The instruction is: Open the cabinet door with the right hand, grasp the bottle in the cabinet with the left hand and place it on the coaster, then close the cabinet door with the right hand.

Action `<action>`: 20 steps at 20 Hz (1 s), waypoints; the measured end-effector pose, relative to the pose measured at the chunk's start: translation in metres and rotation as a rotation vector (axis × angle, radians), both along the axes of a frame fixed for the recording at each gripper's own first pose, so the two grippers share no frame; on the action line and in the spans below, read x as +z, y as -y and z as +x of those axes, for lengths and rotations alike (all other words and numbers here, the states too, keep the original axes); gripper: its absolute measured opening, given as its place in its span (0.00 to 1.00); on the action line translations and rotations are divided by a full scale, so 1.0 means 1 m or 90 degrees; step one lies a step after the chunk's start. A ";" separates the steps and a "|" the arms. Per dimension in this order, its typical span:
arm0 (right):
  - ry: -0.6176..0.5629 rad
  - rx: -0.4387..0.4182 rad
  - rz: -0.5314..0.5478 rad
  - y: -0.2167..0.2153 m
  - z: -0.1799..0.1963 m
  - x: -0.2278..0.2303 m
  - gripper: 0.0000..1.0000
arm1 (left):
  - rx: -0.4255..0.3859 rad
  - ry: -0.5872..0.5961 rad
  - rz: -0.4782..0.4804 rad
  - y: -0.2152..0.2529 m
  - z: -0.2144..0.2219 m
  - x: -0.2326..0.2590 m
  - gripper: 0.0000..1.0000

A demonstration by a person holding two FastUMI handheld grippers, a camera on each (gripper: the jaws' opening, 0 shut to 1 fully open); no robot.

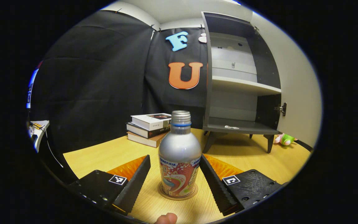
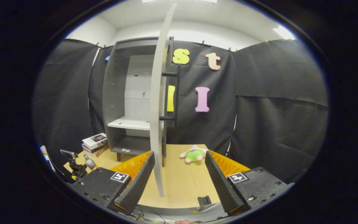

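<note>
Left hand-held gripper [image 1: 175, 177] sits low over the wooden surface [image 1: 259, 155], its two fingers spread wide, and between them stands the bottle [image 1: 179, 155], upright on the round coaster [image 1: 178, 195]; there is a clear gap on the left side, while the right finger [image 1: 213, 177] comes very near the bottle's side and I cannot tell whether it touches, so the jaws are open and not pressing on it; the bottle's threaded neck is bare, its body silver above a printed label; behind it a stack of books [image 1: 149, 128] lies on the surface, and to the right the cabinet [image 1: 244, 87] stands on short legs with its door [image 1: 294, 93] swung wide, showing one pale shelf [image 1: 244, 85] and a dark floor panel with a small white piece lying on it; a green plush toy [image 1: 286, 139] peeks out beyond the cabinet's leg; over to the right hand-held gripper [image 2: 179, 177], fingers apart and holding nothing, with the edge of the open door rising between them, closer to the left finger [image 2: 138, 180] and seemingly just clear of it; the door's dark bar handle [image 2: 176, 96] shows on its far face; the plush toy lies on the surface past the door, and the bottle shows small at far left, beside a dark gripper.
</note>
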State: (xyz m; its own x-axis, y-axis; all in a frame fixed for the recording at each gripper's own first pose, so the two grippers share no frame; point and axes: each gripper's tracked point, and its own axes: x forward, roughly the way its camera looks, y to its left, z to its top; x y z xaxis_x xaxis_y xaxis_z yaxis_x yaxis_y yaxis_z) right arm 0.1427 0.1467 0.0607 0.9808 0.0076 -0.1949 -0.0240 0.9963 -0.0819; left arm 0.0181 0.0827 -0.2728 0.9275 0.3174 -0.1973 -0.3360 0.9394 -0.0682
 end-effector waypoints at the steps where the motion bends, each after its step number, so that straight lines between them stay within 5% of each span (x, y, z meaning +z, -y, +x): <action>1: 0.003 0.000 0.004 -0.001 0.001 0.000 1.00 | -0.004 0.012 0.004 0.000 -0.002 0.012 0.96; 10: 0.063 -0.006 0.045 -0.001 0.016 0.013 1.00 | -0.088 0.102 0.043 0.016 -0.002 0.147 0.95; 20: 0.131 -0.024 0.083 0.006 0.042 0.030 1.00 | -0.148 0.073 0.063 0.039 -0.015 0.244 0.95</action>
